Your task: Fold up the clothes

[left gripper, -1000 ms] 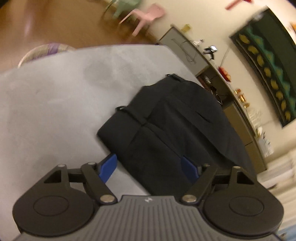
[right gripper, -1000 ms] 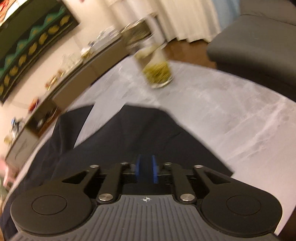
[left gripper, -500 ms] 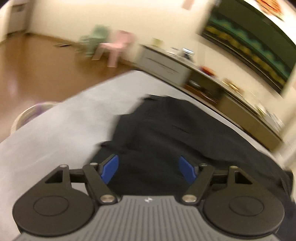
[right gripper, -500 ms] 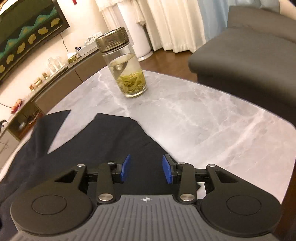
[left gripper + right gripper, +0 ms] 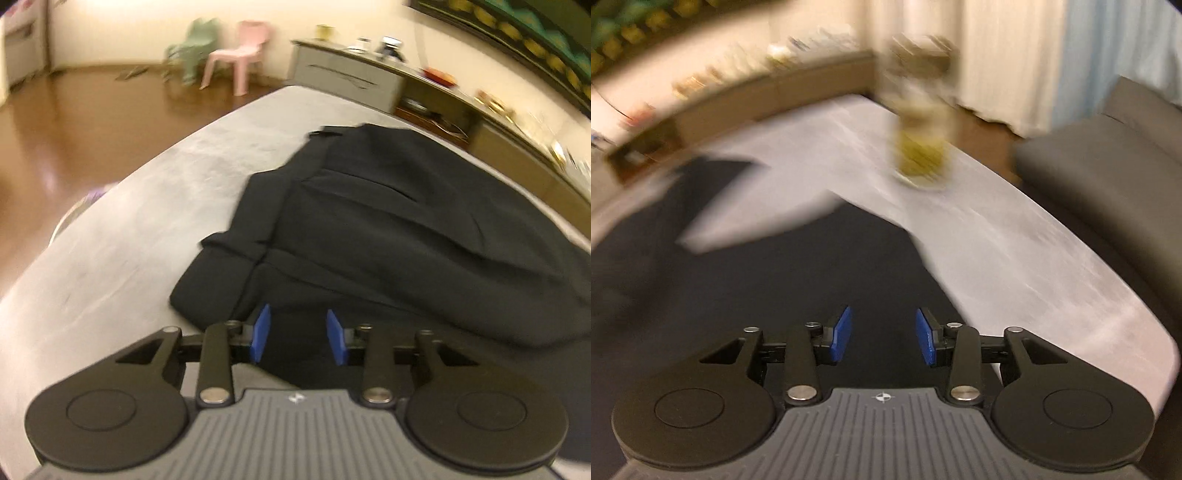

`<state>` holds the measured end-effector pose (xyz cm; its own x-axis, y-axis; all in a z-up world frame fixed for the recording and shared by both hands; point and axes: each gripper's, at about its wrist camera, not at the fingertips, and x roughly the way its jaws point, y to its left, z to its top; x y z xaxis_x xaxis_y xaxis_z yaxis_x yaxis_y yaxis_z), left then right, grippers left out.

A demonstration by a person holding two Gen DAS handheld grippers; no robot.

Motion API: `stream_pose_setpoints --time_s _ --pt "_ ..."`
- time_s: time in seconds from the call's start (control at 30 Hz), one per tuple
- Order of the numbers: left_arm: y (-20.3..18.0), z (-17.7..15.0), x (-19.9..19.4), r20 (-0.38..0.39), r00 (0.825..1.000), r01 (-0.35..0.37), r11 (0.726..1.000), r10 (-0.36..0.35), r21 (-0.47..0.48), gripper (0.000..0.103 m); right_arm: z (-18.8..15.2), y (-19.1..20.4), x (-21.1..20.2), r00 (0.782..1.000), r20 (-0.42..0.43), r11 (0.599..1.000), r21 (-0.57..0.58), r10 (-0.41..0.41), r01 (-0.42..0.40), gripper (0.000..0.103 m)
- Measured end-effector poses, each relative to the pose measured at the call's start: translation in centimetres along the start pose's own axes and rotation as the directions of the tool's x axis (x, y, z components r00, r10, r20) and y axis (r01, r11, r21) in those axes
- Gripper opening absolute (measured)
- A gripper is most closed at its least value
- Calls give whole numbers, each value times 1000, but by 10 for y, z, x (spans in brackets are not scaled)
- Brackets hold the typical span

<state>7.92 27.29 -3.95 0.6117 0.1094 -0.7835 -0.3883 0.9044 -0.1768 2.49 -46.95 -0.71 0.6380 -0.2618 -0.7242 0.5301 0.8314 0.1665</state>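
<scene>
A pair of black trousers point(image 5: 388, 229) lies on the grey marble table point(image 5: 129, 240), waistband end toward the left wrist camera. My left gripper point(image 5: 298, 335) is open, its blue pads on either side of the near edge of the cloth, with nothing gripped. In the right wrist view the trouser legs point(image 5: 775, 280) spread out dark under my right gripper point(image 5: 882, 336), which is open and empty just above the fabric. This view is motion-blurred.
A glass jar of tea point(image 5: 921, 147) stands on the table point(image 5: 1015, 236) beyond the right gripper. A dark sofa point(image 5: 1108, 155) is at the right. A long sideboard point(image 5: 424, 92) lines the wall; a pink chair point(image 5: 236, 55) stands on the wooden floor.
The right gripper opened from shut and let go of the trouser leg. The left gripper's pads moved closer together and came in low over the waistband end. Both views swung.
</scene>
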Motion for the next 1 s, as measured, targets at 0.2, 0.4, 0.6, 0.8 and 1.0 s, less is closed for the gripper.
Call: stream_pose_setpoints --time_s 0.2,0.4,0.6,0.8,1.0 --pt "-34 31 -10 11 961 275 958 -275 -82 62 -8 180 -7 931 -84 858 -366 355 -360 66" --pt "-61 57 37 -59 926 362 919 -374 -155 63 -84 370 11 865 -212 316 -870 455 -379 72" --pt "-22 49 68 -63 896 405 866 -440 -295 63 -101 438 46 873 -345 116 -907 346 -405 0" --pt "4 64 68 -3 893 417 830 -450 -371 73 -104 391 -54 797 -278 125 -908 536 -400 0" --pt "-26 63 78 -40 922 359 889 -386 -284 48 -157 352 -71 849 -232 119 -939 475 -323 0"
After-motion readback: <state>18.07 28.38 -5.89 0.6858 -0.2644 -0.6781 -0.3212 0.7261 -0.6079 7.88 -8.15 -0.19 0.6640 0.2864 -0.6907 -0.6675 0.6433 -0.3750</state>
